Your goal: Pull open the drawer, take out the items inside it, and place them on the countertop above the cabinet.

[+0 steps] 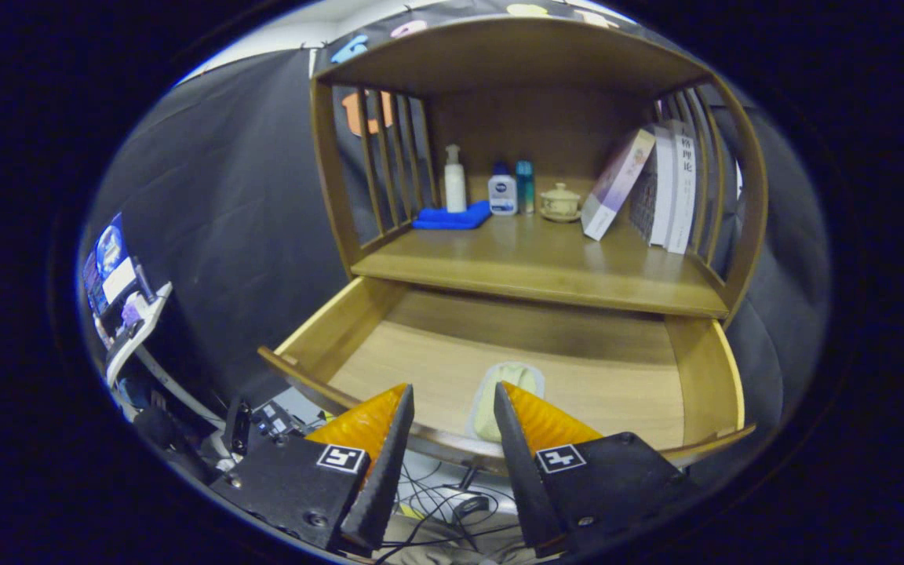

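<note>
Drawer [530, 369] pulled fully open below the countertop [546, 263]. One pale green packet [505, 396] lies on the drawer floor just ahead of the gripper [452, 402], whose fingers are spread and hold nothing. Opening appears done; lifting the packet out and setting it on the countertop beyond remain.
</note>
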Available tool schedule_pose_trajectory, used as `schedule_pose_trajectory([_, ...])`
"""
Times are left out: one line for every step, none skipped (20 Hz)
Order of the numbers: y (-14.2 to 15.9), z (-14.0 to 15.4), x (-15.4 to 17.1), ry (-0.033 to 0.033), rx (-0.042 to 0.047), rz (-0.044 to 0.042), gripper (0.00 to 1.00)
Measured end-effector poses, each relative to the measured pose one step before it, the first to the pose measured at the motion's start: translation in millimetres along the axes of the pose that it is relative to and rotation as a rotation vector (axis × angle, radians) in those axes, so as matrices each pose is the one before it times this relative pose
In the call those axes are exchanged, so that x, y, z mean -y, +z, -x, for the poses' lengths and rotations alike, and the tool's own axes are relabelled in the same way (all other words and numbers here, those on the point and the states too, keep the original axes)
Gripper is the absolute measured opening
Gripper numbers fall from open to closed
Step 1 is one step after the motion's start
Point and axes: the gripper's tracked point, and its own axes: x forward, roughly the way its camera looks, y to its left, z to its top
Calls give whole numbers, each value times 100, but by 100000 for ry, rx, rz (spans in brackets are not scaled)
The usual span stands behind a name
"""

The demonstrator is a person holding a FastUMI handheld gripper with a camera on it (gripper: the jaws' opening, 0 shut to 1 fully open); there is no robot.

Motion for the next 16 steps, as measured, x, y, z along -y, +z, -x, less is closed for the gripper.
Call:
schedule_pose_trajectory([-271,-987,575,-346,-4438,-1385,66])
schedule_pose_trajectory([-243,-966,544,-446,-4260,-1549,66])
schedule_pose_trajectory([-349,-949,505,-391,-4585,-1455,66])
schedule_pose_trajectory([-286,-872,352,22,-4201,-2054,66])
schedule_pose_trajectory([-201,-794,113,498,-4018,-2372,66])
schedule_pose_trajectory([-93,-805,168,436,-4309,-2385,65])
schedule_pose_trajectory([-255,-713,252,-287,-3462,-1819,65])
schedule_pose_trajectory([76,-662,335,-811,-3176,-558,65])
schedule_pose_trajectory([75,-595,452,-1577,-1786,-122,64])
schedule_pose_trajectory([219,-571,395,-1562,-1480,82,63])
schedule_pose_trajectory([46,-438,306,-1535,-1215,-564,61])
schedule_pose_trajectory([-175,-427,17,-274,-1865,400,60])
schedule_pose_trajectory([-154,-254,-47,-479,-1294,307,60])
schedule_pose_trajectory([29,-277,147,-1576,-809,1471,60])
schedule_pose_trajectory([305,-96,211,-2042,1615,1521,58])
schedule_pose_trajectory([-3,-124,335,-1570,-286,379,57])
